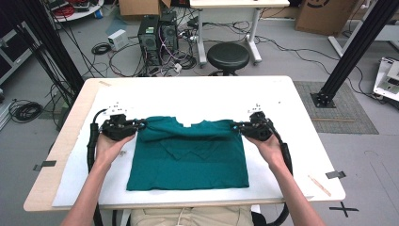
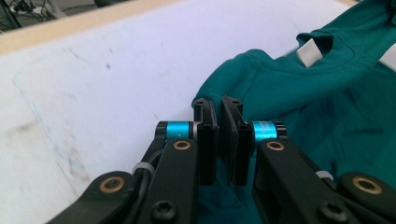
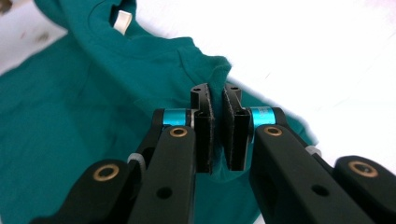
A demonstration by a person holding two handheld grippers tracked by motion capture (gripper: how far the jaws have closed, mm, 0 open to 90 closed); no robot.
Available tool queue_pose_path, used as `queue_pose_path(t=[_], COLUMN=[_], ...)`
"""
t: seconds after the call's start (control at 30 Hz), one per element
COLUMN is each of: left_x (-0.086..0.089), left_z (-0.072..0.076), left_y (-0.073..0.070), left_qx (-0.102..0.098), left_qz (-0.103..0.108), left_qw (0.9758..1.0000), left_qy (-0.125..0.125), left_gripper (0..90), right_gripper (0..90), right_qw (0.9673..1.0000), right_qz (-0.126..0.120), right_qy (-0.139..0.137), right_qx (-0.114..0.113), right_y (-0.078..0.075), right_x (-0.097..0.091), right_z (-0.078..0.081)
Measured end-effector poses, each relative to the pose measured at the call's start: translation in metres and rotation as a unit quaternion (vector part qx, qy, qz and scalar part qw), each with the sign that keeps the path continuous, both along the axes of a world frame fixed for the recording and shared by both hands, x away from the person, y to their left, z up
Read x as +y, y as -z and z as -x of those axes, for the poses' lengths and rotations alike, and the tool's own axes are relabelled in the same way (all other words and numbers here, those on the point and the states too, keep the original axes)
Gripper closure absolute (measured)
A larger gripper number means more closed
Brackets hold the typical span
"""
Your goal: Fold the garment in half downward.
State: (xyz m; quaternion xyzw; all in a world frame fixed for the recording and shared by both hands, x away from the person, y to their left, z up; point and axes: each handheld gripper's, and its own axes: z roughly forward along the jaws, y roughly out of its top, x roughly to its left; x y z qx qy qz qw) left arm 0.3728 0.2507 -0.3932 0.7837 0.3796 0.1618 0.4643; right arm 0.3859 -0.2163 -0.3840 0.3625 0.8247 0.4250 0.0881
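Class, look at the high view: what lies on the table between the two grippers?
The folded upper edge of the teal T-shirt spans from the left gripper to the right gripper, neckline midway, seen in the high view.

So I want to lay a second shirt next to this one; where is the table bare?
The widest bare stretch of the table lies between its far edge and the teal shirt's collar. Narrower strips run left of the shirt, beyond the left gripper, and right of it, past the right gripper, ending near a wooden stick. The middle is crowded by the shirt and both hands.
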Motion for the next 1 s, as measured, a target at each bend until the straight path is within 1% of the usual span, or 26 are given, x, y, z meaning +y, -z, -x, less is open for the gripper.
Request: queue_pose_path(t=[0.07, 0.1, 0.13, 0.2, 0.23, 0.27, 0.37, 0.43, 0.47, 0.5, 0.53, 0.6, 0.63, 0.67, 0.7, 0.73, 0.77, 0.8, 0.87, 0.9, 0.93, 1.0], left_x=[0.000, -0.001, -0.001, 0.000, 0.001, 0.002, 0.006, 0.008, 0.009, 0.010, 0.010, 0.009, 0.009, 0.010, 0.010, 0.012, 0.013, 0.014, 0.013, 0.010, 0.007, 0.000], left_z=[0.009, 0.013, 0.018, 0.026, 0.030, 0.034, 0.043, 0.048, 0.050, 0.052, 0.054, 0.057, 0.057, 0.058, 0.058, 0.059, 0.059, 0.059, 0.056, 0.054, 0.051, 0.044], left_y=[0.007, 0.010, 0.012, 0.016, 0.018, 0.019, 0.025, 0.029, 0.032, 0.034, 0.037, 0.043, 0.046, 0.047, 0.047, 0.045, 0.041, 0.038, 0.028, 0.024, 0.020, 0.015], left_qx=[0.007, 0.007, 0.009, 0.010, 0.011, 0.013, 0.024, 0.035, 0.041, 0.047, 0.054, 0.064, 0.069, 0.070, 0.071, 0.065, 0.058, 0.051, 0.040, 0.035, 0.033, 0.034], left_qz=[-0.012, -0.017, -0.017, -0.016, -0.019, -0.019, -0.012, -0.001, 0.005, 0.007, 0.014, 0.015, 0.013, 0.017, 0.020, 0.020, 0.025, 0.035, 0.047, 0.048, 0.047, 0.036], left_qw=[0.9999, 0.9998, 0.9997, 0.9996, 0.9995, 0.9994, 0.9993, 0.9991, 0.9988, 0.9985, 0.9981, 0.9974, 0.9971, 0.9970, 0.9970, 0.9975, 0.9978, 0.9980, 0.9979, 0.9981, 0.9982, 0.9986], left_qy=[0.007, 0.011, 0.013, 0.019, 0.023, 0.025, 0.025, 0.025, 0.025, 0.026, 0.027, 0.028, 0.028, 0.029, 0.023, 0.019, 0.017, 0.015, 0.017, 0.018, 0.019, 0.020], left_gripper=[84.5, 84.5, 84.5, 84.5, 84.5, 84.5, 84.3, 84.1, 84.1, 84.1, 83.9, 83.3, 81.7, 76.9, 68.6, 61.3, 56.0, 52.7, 49.4, 48.7, 47.8, 47.0], right_gripper=[85.2, 85.2, 85.2, 85.2, 85.2, 85.2, 85.2, 85.2, 85.2, 85.1, 85.0, 84.1, 81.0, 72.8, 61.2, 54.2, 51.0, 45.9, 41.6, 41.0, 40.9, 40.7], right_qw=[1.0000, 0.9999, 0.9999, 0.9997, 0.9994, 0.9993, 0.9991, 0.9987, 0.9987, 0.9985, 0.9982, 0.9978, 0.9977, 0.9974, 0.9966, 0.9962, 0.9960, 0.9960, 0.9966, 0.9965, 0.9965, 0.9969], right_qz=[0.005, 0.002, 0.001, -0.002, -0.006, -0.010, -0.010, -0.009, -0.010, -0.008, -0.009, -0.003, 0.002, 0.006, 0.011, 0.010, 0.003, -0.004, -0.019, -0.028, -0.035, -0.040], right_qy=[-0.001, -0.003, -0.008, -0.009, -0.007, -0.009, -0.017, -0.020, -0.021, -0.023, -0.024, -0.022, -0.020, -0.019, -0.014, -0.014, -0.016, -0.015, -0.008, -0.004, -0.001, 0.003], right_qx=[0.006, 0.010, 0.013, 0.025, 0.032, 0.034, 0.037, 0.047, 0.045, 0.050, 0.055, 0.063, 0.065, 0.069, 0.080, 0.085, 0.088, 0.088, 0.079, 0.079, 0.076, 0.069], right_y=[0.008, 0.013, 0.017, 0.024, 0.027, 0.029, 0.033, 0.036, 0.037, 0.039, 0.042, 0.046, 0.048, 0.050, 0.051, 0.052, 0.051, 0.049, 0.044, 0.040, 0.037, 0.032], right_x=[0.000, -0.001, -0.002, -0.003, -0.003, -0.004, -0.004, -0.004, -0.004, -0.005, -0.005, -0.006, -0.005, -0.005, -0.004, -0.005, -0.005, -0.006, -0.007, -0.006, -0.005, 0.001], right_z=[0.010, 0.015, 0.018, 0.025, 0.028, 0.031, 0.040, 0.046, 0.048, 0.050, 0.051, 0.054, 0.054, 0.053, 0.054, 0.053, 0.054, 0.055, 0.055, 0.055, 0.052, 0.046])
